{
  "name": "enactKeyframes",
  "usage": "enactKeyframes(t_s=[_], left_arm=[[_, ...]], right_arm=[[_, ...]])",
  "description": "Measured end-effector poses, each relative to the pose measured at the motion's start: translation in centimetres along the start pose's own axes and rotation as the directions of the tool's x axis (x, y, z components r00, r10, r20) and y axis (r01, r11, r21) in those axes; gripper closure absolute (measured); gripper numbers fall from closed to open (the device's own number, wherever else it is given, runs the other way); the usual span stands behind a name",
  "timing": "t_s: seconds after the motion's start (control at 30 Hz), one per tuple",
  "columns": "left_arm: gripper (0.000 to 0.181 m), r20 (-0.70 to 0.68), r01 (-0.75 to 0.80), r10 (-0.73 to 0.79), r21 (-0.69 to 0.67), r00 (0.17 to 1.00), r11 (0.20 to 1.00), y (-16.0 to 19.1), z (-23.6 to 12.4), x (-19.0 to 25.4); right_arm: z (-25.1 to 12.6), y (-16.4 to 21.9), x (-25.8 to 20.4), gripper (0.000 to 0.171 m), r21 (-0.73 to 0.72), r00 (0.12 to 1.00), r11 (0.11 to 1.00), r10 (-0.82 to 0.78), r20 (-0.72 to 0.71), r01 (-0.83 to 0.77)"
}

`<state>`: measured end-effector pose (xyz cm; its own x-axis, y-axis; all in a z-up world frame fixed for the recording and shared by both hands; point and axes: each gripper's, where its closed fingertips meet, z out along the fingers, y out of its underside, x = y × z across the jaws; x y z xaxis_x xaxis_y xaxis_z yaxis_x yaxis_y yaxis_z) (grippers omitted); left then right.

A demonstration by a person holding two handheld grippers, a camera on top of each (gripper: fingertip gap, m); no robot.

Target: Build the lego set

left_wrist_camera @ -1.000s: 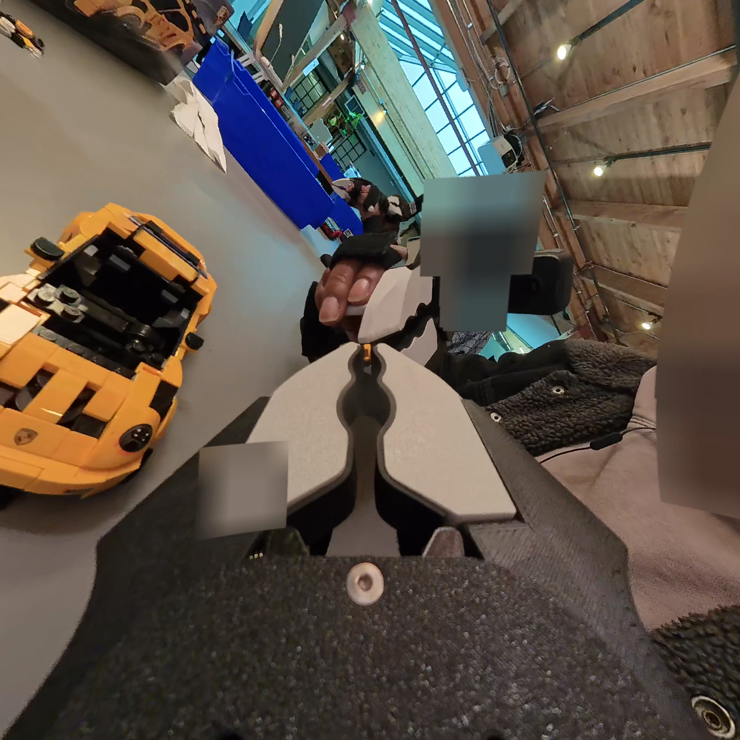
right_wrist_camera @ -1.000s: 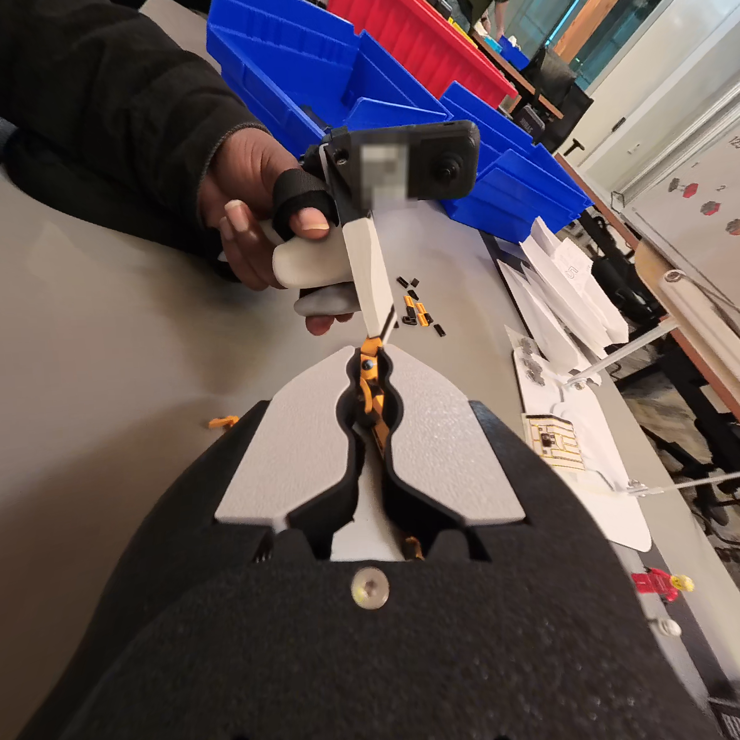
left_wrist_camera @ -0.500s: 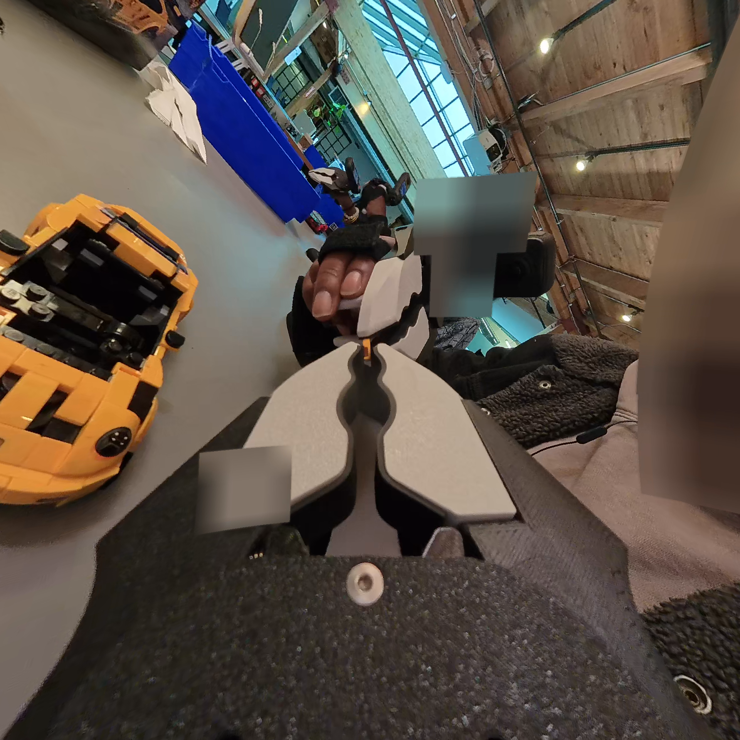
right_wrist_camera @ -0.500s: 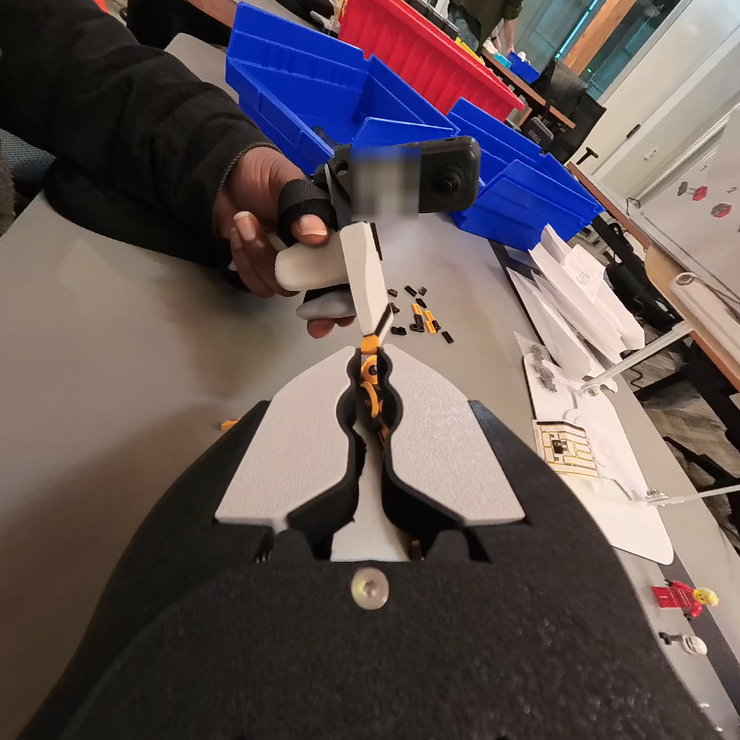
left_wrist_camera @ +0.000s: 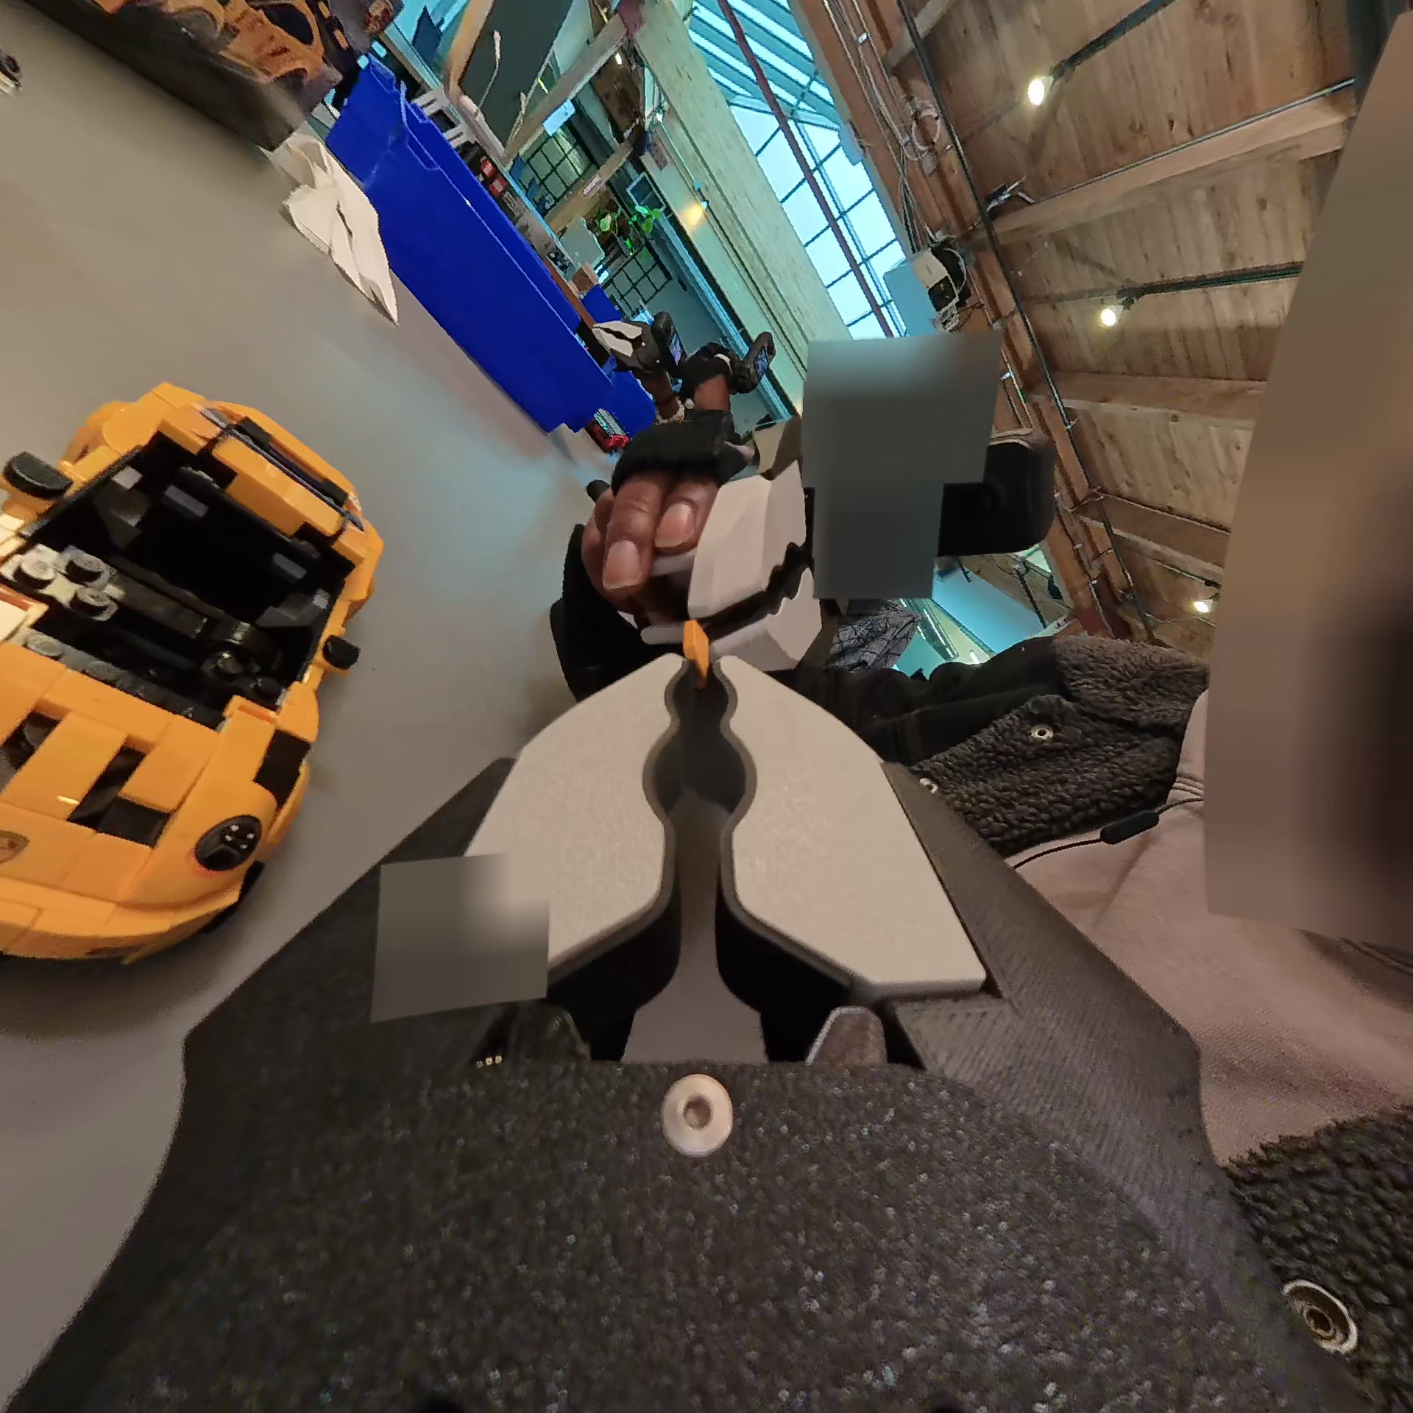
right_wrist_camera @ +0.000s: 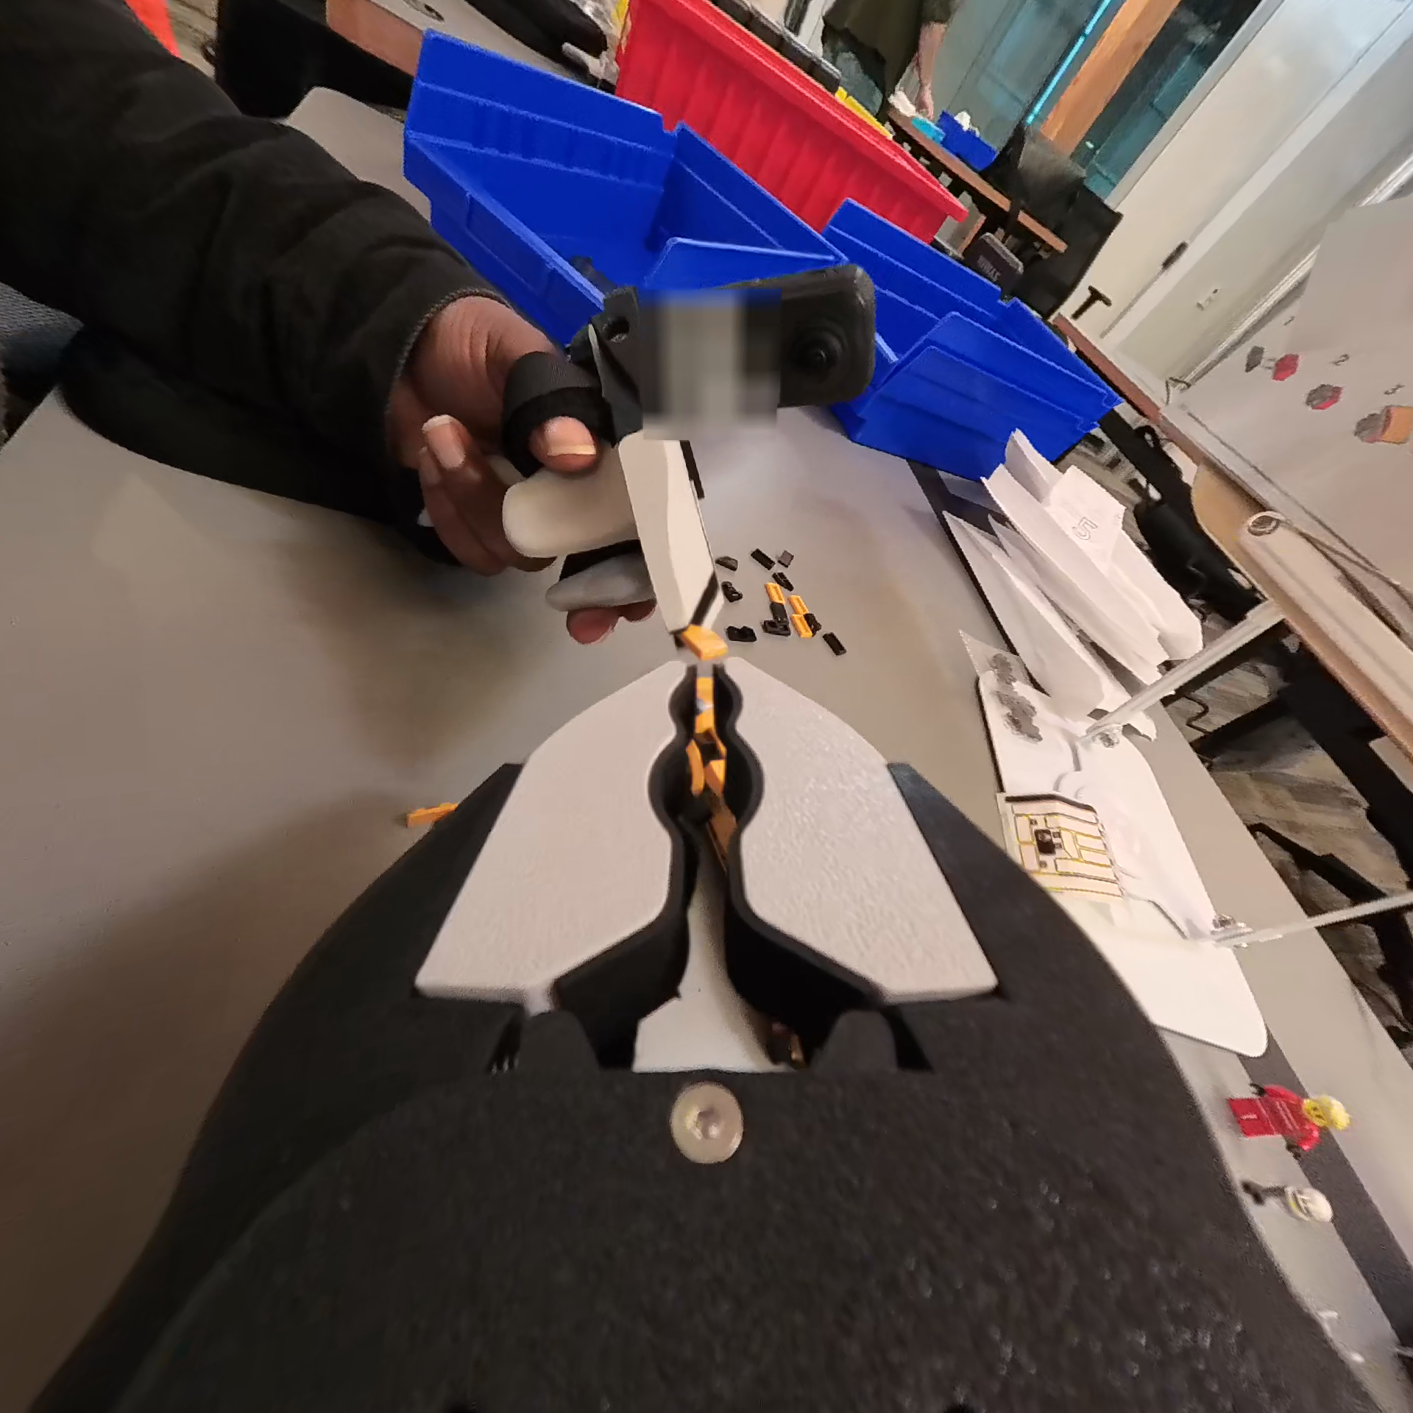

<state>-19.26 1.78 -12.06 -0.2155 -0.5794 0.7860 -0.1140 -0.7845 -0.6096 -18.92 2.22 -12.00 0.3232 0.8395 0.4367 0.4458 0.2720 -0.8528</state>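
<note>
Grey tabletop (right_wrist_camera: pixel 191 688) fills the workshop scene, with timber ceiling beams visible overhead in the left wrist view. Left of the left gripper (left_wrist_camera: pixel 697 673) stands a part-built orange toy car (left_wrist_camera: pixel 153 673), its black interior exposed. That gripper's jaws are pinched on a small orange brick (left_wrist_camera: pixel 696 646), which nearly meets the tips of the right gripper (right_wrist_camera: pixel 702 673). The right gripper is clamped on a narrow orange-and-black brick assembly (right_wrist_camera: pixel 707 764) running back between its jaws. Beyond the grippers sit blue bins (right_wrist_camera: pixel 612 183) and a red bin (right_wrist_camera: pixel 764 115); their contents cannot be made out. Just right of the grippers lies a scatter of loose black and orange pieces (right_wrist_camera: pixel 780 604), then white paper bags (right_wrist_camera: pixel 1086 581), one bearing a printed numeral, a sticker sheet (right_wrist_camera: pixel 1059 845) and a red minifigure (right_wrist_camera: pixel 1284 1132).
</note>
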Motion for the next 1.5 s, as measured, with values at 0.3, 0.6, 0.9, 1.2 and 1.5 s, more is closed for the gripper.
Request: enactKeyframes(t_s=[0.3,0.6,0.9,1.2,1.5], left_arm=[[0.179,-0.026,-0.029,0.028,-0.055,0.999,0.998,0.9,0.5,0.6],[0.178,0.011,-0.161,0.167,-0.218,0.986,0.963,3.2,1.0,0.5],[0.174,0.127,-0.391,0.487,-0.440,0.864,0.808,5.3,0.7,-1.6],[0.178,0.191,-0.367,0.494,-0.459,0.848,0.809,4.7,-0.2,-2.4],[0.178,0.245,-0.269,0.349,-0.306,0.905,0.913,1.7,-2.2,-2.5]], right_arm=[[0.3,-0.1,-0.8,0.162,0.021,0.999,1.000,0.019,0.047,-0.020],[-0.3,0.4,-2.7,0.164,0.007,0.964,0.992,0.118,0.238,-0.123],[0.2,2.4,-4.4,0.164,-0.116,0.938,0.986,0.153,0.312,-0.122],[0.7,3.3,-4.3,0.163,-0.180,0.935,0.974,0.190,0.299,-0.140],[1.6,6.1,-8.1,0.157,-0.433,0.831,0.896,0.161,0.532,0.104]])
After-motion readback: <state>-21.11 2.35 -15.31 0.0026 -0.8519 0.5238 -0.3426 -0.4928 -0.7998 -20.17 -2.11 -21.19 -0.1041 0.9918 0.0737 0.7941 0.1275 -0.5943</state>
